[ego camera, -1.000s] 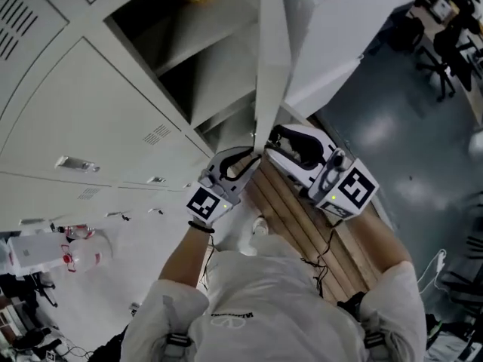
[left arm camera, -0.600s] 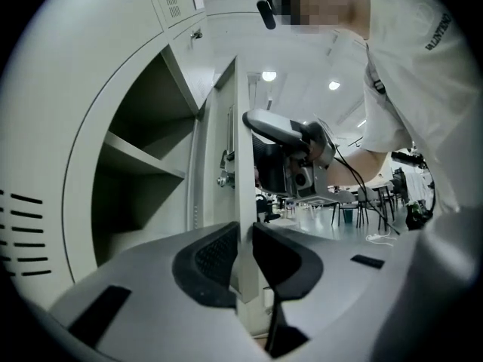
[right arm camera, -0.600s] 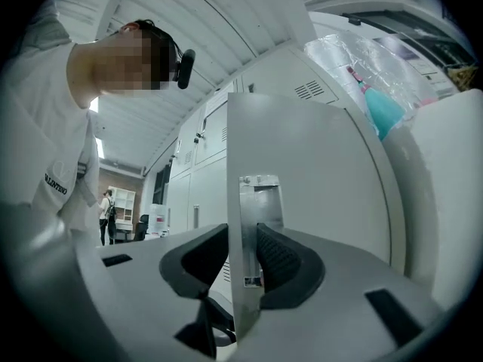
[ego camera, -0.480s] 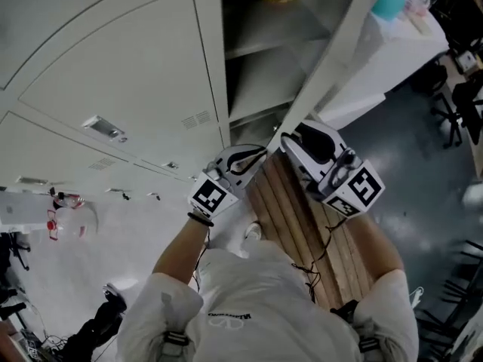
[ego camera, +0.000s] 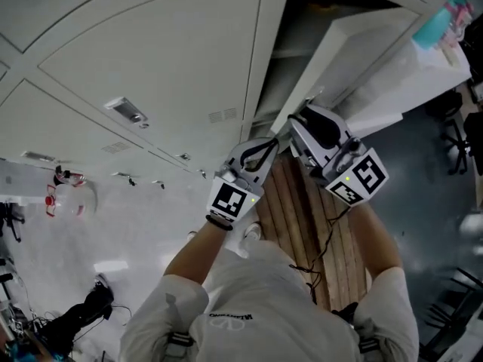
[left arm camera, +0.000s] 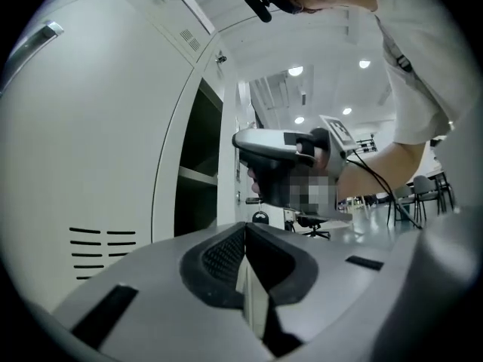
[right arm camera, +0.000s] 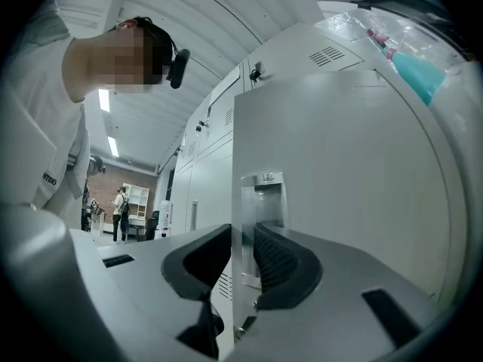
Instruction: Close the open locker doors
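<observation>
One white locker door [ego camera: 355, 51] stands ajar over a dark compartment [ego camera: 302, 21] with shelves inside. Both grippers are at its lower free edge. My right gripper [ego camera: 300, 127] straddles that edge. In the right gripper view the door [right arm camera: 339, 164] and its metal handle plate [right arm camera: 264, 198] stand between the closing jaws of the right gripper [right arm camera: 243, 259]. I cannot see the pads pressing. My left gripper [ego camera: 268, 145] sits just left of the edge, beside the opening [left arm camera: 196, 164]. In its own view the left gripper [left arm camera: 245, 251] is shut, pads together.
Closed white lockers [ego camera: 151, 59] fill the left. A wooden slatted bench [ego camera: 309, 210] lies under my arms. A teal bottle [ego camera: 438, 25] sits on top at the upper right. A spray bottle [ego camera: 64, 198] is on the floor at left. People [right arm camera: 121, 210] stand far off.
The door has swung toward the locker and the dark opening looks narrower. Both grippers moved with its edge. The left jaws have come together, and the right jaws have narrowed.
</observation>
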